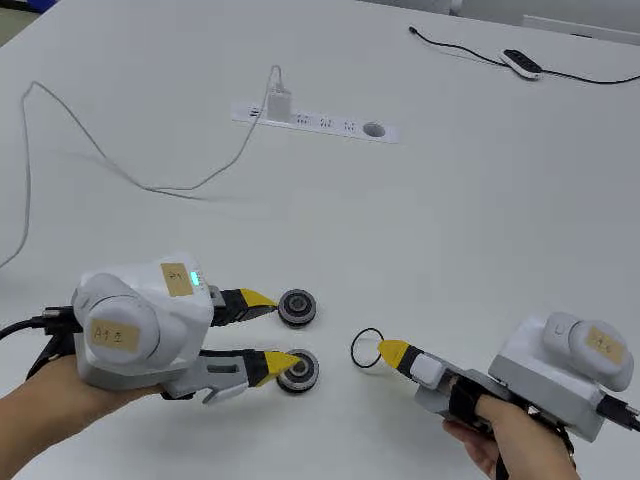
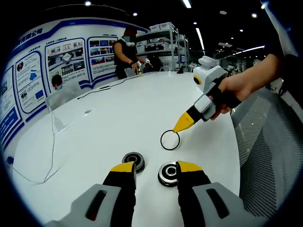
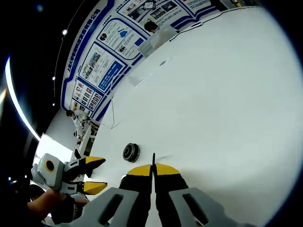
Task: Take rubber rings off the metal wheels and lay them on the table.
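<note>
Two grippers, two wheels, one loose ring.

Left gripper [image 1: 272, 330] is low on the left of the white table [image 1: 470, 210] with its jaws spread wide and nothing between the pads. In the left gripper view [image 2: 156, 167] one wheel [image 2: 134, 161] sits just ahead of one yellow tip. The second wheel [image 2: 168, 173] lies against the inner side of the other tip. In the head view the far wheel [image 1: 297, 307] is just past the upper tip, and the near wheel [image 1: 298, 371] touches the lower tip. Both wheels lie flat on the table, near each other but apart. Cannot tell whether either one has rubber on it.

Right gripper [image 1: 393, 352] comes in from the lower right, jaws pressed together on the edge of the one black ring [image 1: 367, 348]. In the right gripper view [image 3: 153, 169] the ring shows as a thin black line [image 3: 153, 160] pinched between the tips. The ring sits just right of the wheels, clear of both, low at the table. Cannot tell if it touches the surface.

Farther back there is one power strip [image 1: 315, 120] with one charger [image 1: 278, 100] plugged in and its cable [image 1: 100, 150] trailing left. A second cable [image 1: 470, 50] with a small black unit runs along the top right.
</note>
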A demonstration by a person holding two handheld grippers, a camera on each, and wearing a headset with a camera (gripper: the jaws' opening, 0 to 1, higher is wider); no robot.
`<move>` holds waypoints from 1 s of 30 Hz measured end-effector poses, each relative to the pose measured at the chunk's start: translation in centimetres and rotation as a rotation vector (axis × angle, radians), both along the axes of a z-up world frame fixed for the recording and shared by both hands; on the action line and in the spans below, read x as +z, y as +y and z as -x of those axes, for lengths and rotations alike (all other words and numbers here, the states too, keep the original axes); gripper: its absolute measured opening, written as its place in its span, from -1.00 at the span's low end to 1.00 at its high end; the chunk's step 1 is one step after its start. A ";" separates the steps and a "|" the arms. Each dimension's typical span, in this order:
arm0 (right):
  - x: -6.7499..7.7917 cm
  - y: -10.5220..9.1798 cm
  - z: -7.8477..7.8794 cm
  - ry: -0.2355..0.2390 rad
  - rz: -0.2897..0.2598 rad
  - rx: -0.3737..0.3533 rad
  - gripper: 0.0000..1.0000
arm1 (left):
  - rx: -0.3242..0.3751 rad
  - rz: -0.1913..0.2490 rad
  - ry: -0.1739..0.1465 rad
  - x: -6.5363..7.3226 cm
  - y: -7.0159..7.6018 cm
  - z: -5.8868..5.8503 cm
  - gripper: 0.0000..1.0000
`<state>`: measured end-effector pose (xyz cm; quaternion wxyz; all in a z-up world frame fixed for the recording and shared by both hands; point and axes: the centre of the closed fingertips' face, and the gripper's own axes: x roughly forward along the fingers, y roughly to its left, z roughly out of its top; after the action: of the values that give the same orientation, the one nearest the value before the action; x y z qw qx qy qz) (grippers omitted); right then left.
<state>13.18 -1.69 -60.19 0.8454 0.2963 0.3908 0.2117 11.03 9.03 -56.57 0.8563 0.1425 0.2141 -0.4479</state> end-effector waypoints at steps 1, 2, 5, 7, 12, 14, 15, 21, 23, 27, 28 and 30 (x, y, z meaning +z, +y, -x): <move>-0.1 -0.2 0.0 -0.002 0.016 -0.001 -0.95 | 0.000 0.000 0.000 0.0 0.0 0.0 -0.31; -0.3 -0.5 0.0 -0.002 0.032 -0.008 -0.95 | -0.002 0.000 0.001 0.0 0.0 0.0 -0.31; -0.2 -0.9 -0.1 -0.023 0.075 -0.002 -0.95 | -0.003 -0.006 0.001 -0.1 0.0 0.0 -0.31; -0.4 -1.3 0.0 -0.043 0.134 0.024 -0.95 | -0.003 -0.005 0.005 -0.2 0.0 0.1 -0.31; -0.6 -1.6 0.0 -0.069 0.197 0.050 -0.95 | -0.006 -0.006 0.008 -0.3 0.0 0.2 -0.31; -0.7 -1.8 0.0 -0.068 0.201 0.043 -0.95 | -0.006 -0.005 0.008 -0.2 0.0 0.2 -0.31; -0.7 -1.9 -0.1 -0.074 0.210 0.042 -0.92 | -0.006 -0.005 0.009 -0.2 0.0 0.2 -0.31; -0.5 -2.4 -0.3 -0.100 0.236 0.038 -0.81 | -0.010 -0.012 0.015 -0.5 0.0 0.3 -0.32; -0.3 -2.6 -0.4 -0.110 0.243 0.032 -0.80 | -0.014 -0.018 0.014 -0.6 0.0 0.4 -0.32; -0.1 -2.3 -0.4 -0.123 0.236 0.056 -0.76 | -0.022 -0.020 0.017 -0.7 -0.3 0.5 -0.32; 0.0 -2.1 -0.3 -0.132 0.240 0.068 -0.75 | -0.023 -0.023 0.016 -0.7 -0.3 0.5 -0.32; 0.3 -1.9 -0.3 -0.150 0.242 0.080 -0.73 | -0.025 -0.025 0.020 -0.8 -0.4 0.5 -0.33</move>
<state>13.43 -3.54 -59.92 0.8926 0.1600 0.3607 0.2180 10.57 8.64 -57.38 0.8467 0.1513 0.2263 -0.4571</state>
